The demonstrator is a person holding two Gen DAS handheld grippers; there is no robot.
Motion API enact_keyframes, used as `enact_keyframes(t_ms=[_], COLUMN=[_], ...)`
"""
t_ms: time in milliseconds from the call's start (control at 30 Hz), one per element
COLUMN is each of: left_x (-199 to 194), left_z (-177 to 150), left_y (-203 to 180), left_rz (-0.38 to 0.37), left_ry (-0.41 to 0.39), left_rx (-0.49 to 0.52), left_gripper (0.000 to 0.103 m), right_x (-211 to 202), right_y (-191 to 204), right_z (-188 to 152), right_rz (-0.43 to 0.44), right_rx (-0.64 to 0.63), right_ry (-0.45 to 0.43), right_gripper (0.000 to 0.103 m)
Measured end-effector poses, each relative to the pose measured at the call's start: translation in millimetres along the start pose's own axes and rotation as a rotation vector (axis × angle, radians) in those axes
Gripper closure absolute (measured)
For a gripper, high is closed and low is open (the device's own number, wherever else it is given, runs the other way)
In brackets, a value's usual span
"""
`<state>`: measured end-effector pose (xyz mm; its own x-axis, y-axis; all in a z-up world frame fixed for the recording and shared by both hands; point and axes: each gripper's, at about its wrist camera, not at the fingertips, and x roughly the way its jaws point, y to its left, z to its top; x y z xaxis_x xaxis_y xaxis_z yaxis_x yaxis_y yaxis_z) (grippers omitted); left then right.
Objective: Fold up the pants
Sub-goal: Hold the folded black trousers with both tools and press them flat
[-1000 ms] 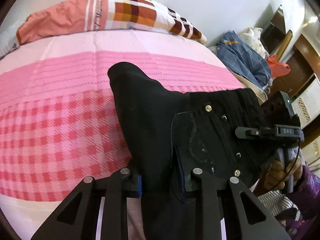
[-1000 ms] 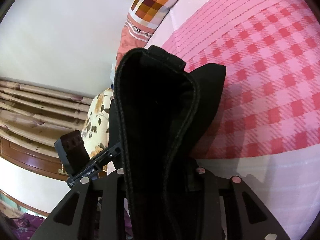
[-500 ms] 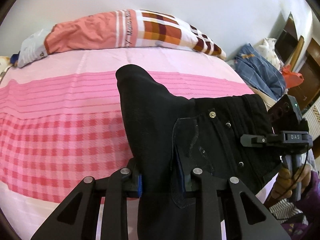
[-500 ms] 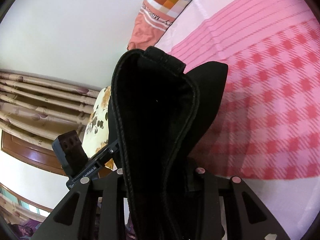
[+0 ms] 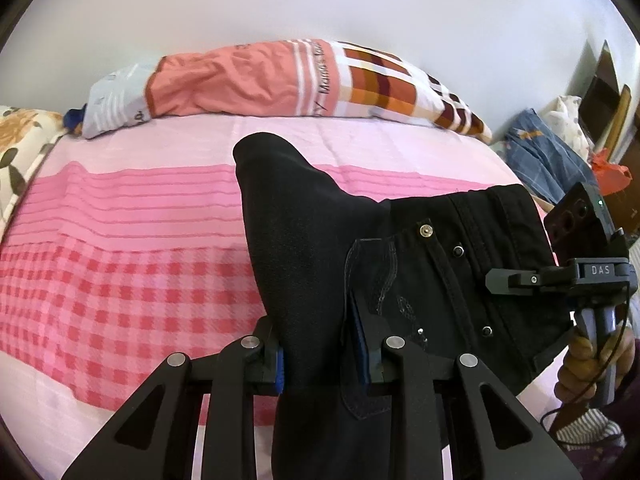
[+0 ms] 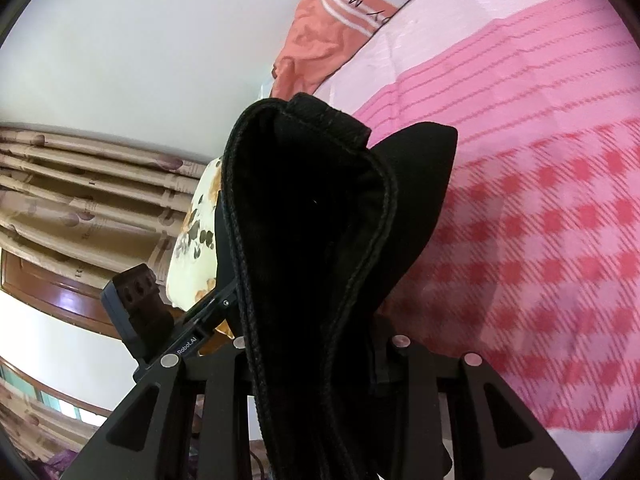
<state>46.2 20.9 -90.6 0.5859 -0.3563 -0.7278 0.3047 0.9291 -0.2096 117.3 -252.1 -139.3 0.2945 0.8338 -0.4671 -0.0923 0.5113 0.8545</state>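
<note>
Both grippers clamped on the black denim pants (image 5: 400,264), garment held up off the bed, stretched between the two tools.

Left gripper (image 5: 320,364): blue-padded fingers (image 5: 279,364) pinched tight on a thick bunch of the black fabric, close by a back pocket with pale stitching (image 5: 374,276). One fold of cloth sticks up and forward past the fingers, over the pink part of the bed.

Right gripper (image 6: 316,356): jaws closed around the stitched waistband edge, which runs up from between the fingers in a tall loop. Cloth fills the middle of that view, so the pad contact itself is hidden. In the left wrist view the same tool sits at the far right end of the waistband (image 5: 560,280), a bare hand (image 5: 584,364) wrapped round its handle.

Metal rivets (image 5: 425,231) and dark snap buttons show along the waistband section between the two grips.

Below: bed with pink striped and red-checked sheet (image 5: 120,248); pants hang above its near edge, toward the right corner. Long pillow, salmon with orange-brown checks (image 5: 280,80), lies along the far edge against the white wall. Floral cushion (image 5: 20,144) at the left edge. Heap of blue plaid clothing (image 5: 548,156) off the right side of the bed. Beige patterned curtain (image 6: 80,192) in the right wrist view, behind the left tool's body (image 6: 140,312).
</note>
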Motion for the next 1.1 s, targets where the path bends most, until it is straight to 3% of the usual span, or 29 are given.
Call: enact_keyframes(t_ms=[1100], left_x=[8], left_z=[42], left_y=[124], left_rz=[0.117], left_ry=[-0.070], left_rx=[-0.114], left_gripper=[0.076], right_x=[125], right_y=[46], right_z=[77], right_rz=[0.018], right_rx=[-0.068], right_ry=[0.055], right_gripper=[0.073])
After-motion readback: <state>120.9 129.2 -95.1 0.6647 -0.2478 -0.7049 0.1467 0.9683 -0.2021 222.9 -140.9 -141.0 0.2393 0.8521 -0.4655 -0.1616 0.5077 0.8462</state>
